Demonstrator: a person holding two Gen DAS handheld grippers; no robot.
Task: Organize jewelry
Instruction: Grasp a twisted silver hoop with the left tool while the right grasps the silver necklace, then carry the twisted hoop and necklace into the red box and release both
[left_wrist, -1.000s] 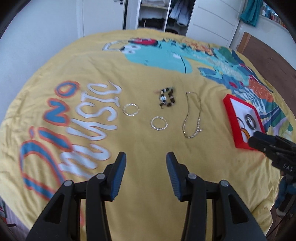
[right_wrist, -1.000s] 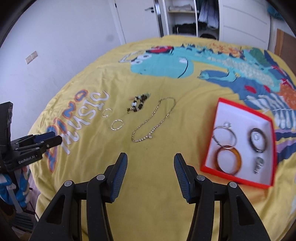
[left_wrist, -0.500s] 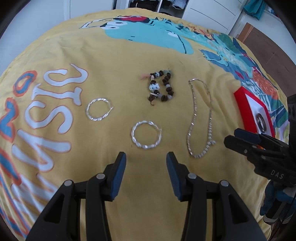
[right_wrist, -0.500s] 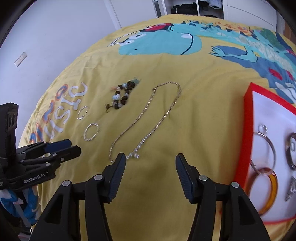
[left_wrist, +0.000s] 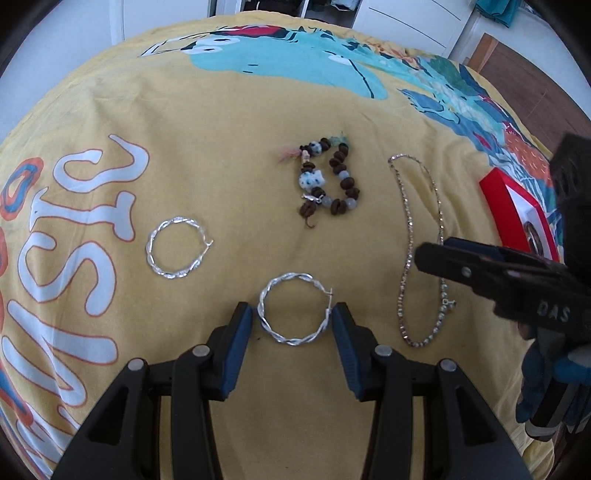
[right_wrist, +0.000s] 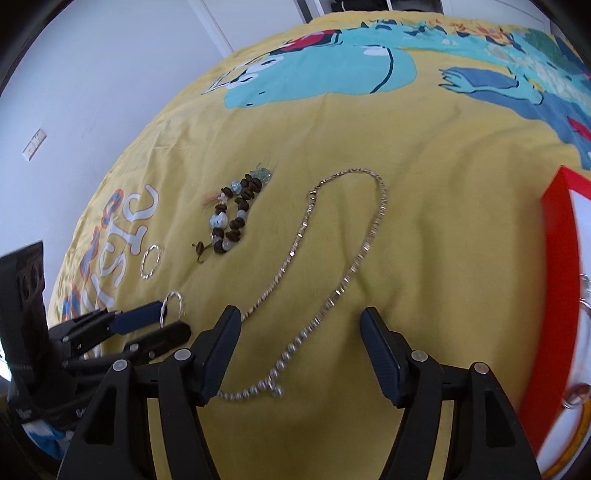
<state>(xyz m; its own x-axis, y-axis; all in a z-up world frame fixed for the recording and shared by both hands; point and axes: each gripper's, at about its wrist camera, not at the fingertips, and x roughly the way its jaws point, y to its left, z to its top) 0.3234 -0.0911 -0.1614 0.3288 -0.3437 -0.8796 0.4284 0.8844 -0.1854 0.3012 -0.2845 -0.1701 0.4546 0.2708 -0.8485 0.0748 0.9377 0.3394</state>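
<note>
A twisted silver hoop earring (left_wrist: 291, 309) lies on the yellow bedspread between the open fingers of my left gripper (left_wrist: 291, 314). A second silver hoop (left_wrist: 176, 246) lies to its left. A brown and white bead bracelet (left_wrist: 327, 181) lies further out. A silver chain necklace (right_wrist: 325, 280) lies in a long loop, its near end between the open fingers of my right gripper (right_wrist: 299, 325). The chain also shows in the left wrist view (left_wrist: 421, 251). A red jewelry box (right_wrist: 557, 295) with rings and bangles inside sits at the right.
The yellow bedspread (left_wrist: 221, 110) carries a dinosaur print and large white letters. A white wall and wardrobe doors stand beyond the bed. The bed's left edge drops off near my left gripper in the right wrist view (right_wrist: 147, 325).
Both grippers have moved down and forward toward the bedspread. The left one now straddles the near hoop, and the right one now straddles the near end of the chain.
</note>
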